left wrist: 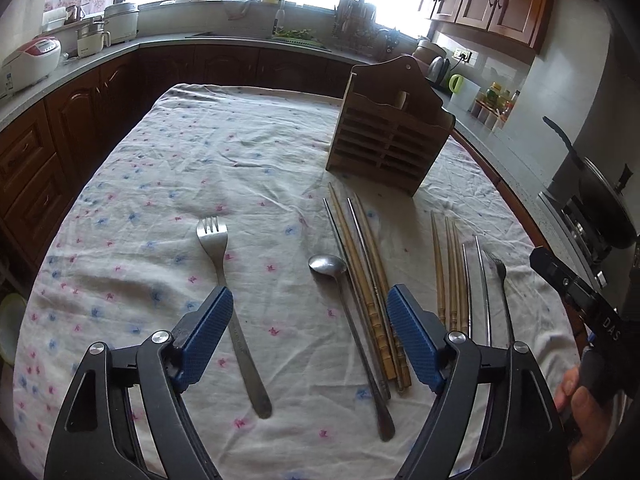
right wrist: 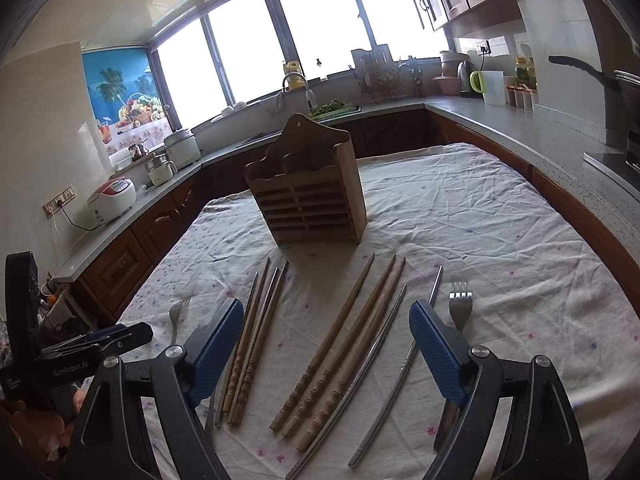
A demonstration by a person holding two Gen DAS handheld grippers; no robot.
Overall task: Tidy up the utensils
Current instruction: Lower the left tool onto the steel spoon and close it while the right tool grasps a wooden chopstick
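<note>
A wooden utensil holder (left wrist: 390, 136) (right wrist: 310, 196) stands upright on the floral tablecloth (left wrist: 160, 160). In the left wrist view a metal fork (left wrist: 228, 300) and a metal spoon (left wrist: 344, 320) lie between the open fingers of my left gripper (left wrist: 310, 300). Beside the spoon lies a bundle of wooden and metal chopsticks (left wrist: 368, 280), with more chopsticks (left wrist: 452, 276) further right. My right gripper (right wrist: 326, 312) is open and empty over three wooden chopsticks (right wrist: 344, 340), two metal chopsticks (right wrist: 384, 360) and a second fork (right wrist: 460, 304).
Kitchen counters (right wrist: 500, 128) with dark wooden cabinets surround the table on three sides. A rice cooker (left wrist: 32, 60) and pots stand at the left, a sink (right wrist: 296, 84) at the back, a kettle (right wrist: 464, 72) and a stove pan (left wrist: 600, 208) at the right.
</note>
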